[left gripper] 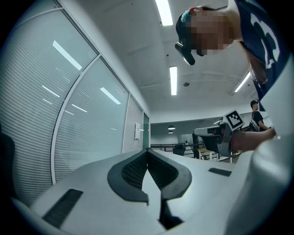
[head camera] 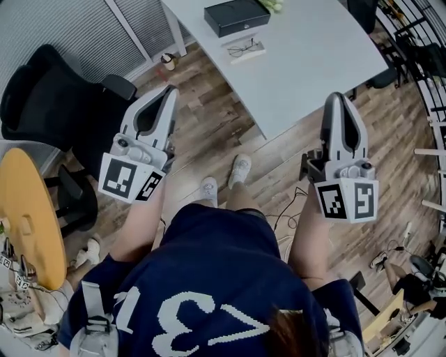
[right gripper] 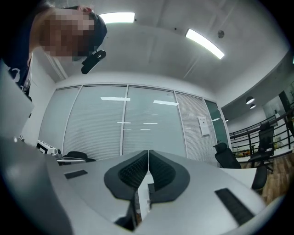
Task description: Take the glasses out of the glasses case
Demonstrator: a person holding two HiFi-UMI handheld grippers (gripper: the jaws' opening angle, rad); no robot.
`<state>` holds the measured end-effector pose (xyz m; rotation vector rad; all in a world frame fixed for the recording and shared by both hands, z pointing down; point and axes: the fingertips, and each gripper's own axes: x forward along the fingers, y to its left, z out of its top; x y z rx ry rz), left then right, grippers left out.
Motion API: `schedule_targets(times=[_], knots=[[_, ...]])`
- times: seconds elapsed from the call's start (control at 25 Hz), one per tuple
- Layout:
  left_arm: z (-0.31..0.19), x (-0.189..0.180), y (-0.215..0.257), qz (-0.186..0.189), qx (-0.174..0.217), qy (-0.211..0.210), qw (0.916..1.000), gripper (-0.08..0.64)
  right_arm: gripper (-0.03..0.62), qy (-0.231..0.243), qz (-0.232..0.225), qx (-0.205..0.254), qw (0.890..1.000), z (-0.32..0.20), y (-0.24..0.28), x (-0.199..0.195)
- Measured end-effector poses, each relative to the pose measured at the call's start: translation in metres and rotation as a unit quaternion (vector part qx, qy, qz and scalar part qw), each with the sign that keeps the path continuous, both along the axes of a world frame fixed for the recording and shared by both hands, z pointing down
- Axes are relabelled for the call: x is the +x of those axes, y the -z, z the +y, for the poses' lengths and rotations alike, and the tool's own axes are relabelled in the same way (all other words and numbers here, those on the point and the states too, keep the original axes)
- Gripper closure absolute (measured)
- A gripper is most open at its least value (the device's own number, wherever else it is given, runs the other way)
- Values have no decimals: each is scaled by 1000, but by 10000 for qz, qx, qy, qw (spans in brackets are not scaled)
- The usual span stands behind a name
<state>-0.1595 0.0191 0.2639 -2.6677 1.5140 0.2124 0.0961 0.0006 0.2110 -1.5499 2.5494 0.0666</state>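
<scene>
The left gripper [head camera: 169, 92] and right gripper [head camera: 337, 97] are both clenched on nothing. The black glasses case [head camera: 237, 15] lies shut at 12 o'clock on the white surface [head camera: 313, 63], with the glasses [head camera: 244, 48] just at its 6 o'clock. The navy shirt [head camera: 216, 258] bears white numerals, not surely readable.

The black glasses case [head camera: 237, 15] lies flat at twelve o'clock on the table [head camera: 313, 63], the thin glasses [head camera: 244, 48] just beside its six o'clock side.

Black office chair [head camera: 49, 97] left of white bench [head camera: 313, 70]; round yellow table [head camera: 28, 216] nearby; wood floor [head camera: 212, 111]; black railing [head camera: 418, 42] far right.
</scene>
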Motion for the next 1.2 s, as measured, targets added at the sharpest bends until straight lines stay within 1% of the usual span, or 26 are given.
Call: schedule_targets(times=[0.2,0.48,0.64,0.8,0.88,1.0,1.08,1.2], knots=[[-38,9,2,-59,36,168,9998,546,566,199,-82,82,9997,-49,1,6],[-109,23,23,-142,247,615,9977,546,566,760,-102,293,9966,-143,21,12],[-142,31,25,-117,211,820,9963,546,565,1036,-55,194,9944,-186,20,13],[-164,32,20,-151,63,861,9962,546,565,1244,11,48,9922,-211,12,1],[-180,29,16,-133,26,844,9963,546,565,1314,141,3,9912,-223,8,-10],[-204,27,11,-135,-25,697,9975,546,565,1423,472,-97,9886,-242,2,-29],[-222,26,10,-156,-67,568,9982,546,565,1631,727,-299,9835,-254,-14,-39],[-249,24,5,-215,-178,427,9987,546,565,1964,1180,-526,9720,-269,-46,-54]])
